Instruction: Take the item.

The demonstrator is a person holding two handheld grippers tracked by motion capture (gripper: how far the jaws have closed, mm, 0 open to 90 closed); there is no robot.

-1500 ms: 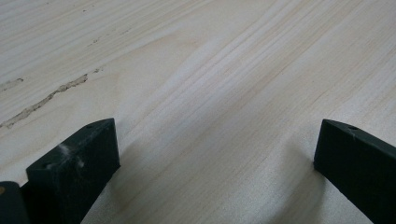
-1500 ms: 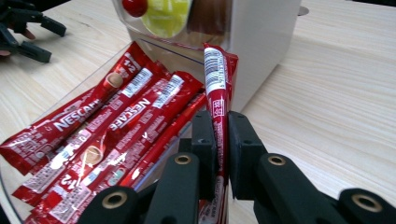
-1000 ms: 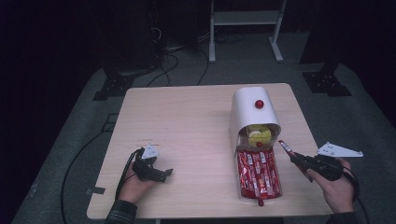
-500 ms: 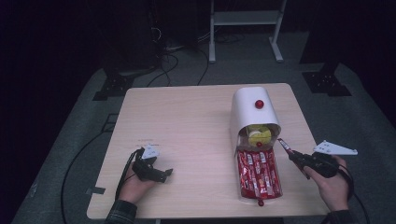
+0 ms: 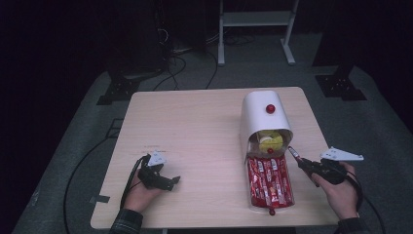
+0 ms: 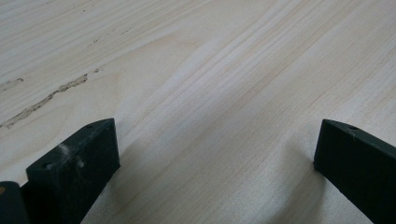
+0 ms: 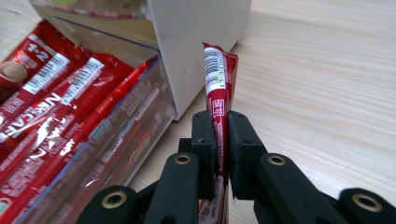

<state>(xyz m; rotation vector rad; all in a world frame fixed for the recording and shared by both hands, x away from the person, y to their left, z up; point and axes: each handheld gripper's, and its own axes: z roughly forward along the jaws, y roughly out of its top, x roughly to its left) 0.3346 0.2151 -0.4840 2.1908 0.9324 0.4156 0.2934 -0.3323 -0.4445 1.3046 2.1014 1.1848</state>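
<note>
A white dome-topped dispenser (image 5: 263, 114) with a red knob stands on the wooden table (image 5: 195, 126), and its clear drawer (image 5: 269, 183) is pulled out toward me, full of red coffee stick packets (image 7: 44, 107). My right gripper (image 5: 303, 162) sits just right of the drawer, shut on one red stick packet (image 7: 219, 84) that points up past the jaws toward the dispenser's white wall (image 7: 201, 37). My left gripper (image 5: 170, 182) rests on the table at the front left, open, with bare wood between its jaws (image 6: 215, 140).
Yellow items (image 5: 270, 141) sit inside the dispenser's lower opening. A white metal stand (image 5: 253, 19) and cables (image 5: 180, 53) lie on the dark floor beyond the table. A black cable (image 5: 92, 165) trails off the left edge from my left gripper.
My right gripper with the stick packet has shifted slightly up and to the right beside the drawer. The left gripper has not moved.
</note>
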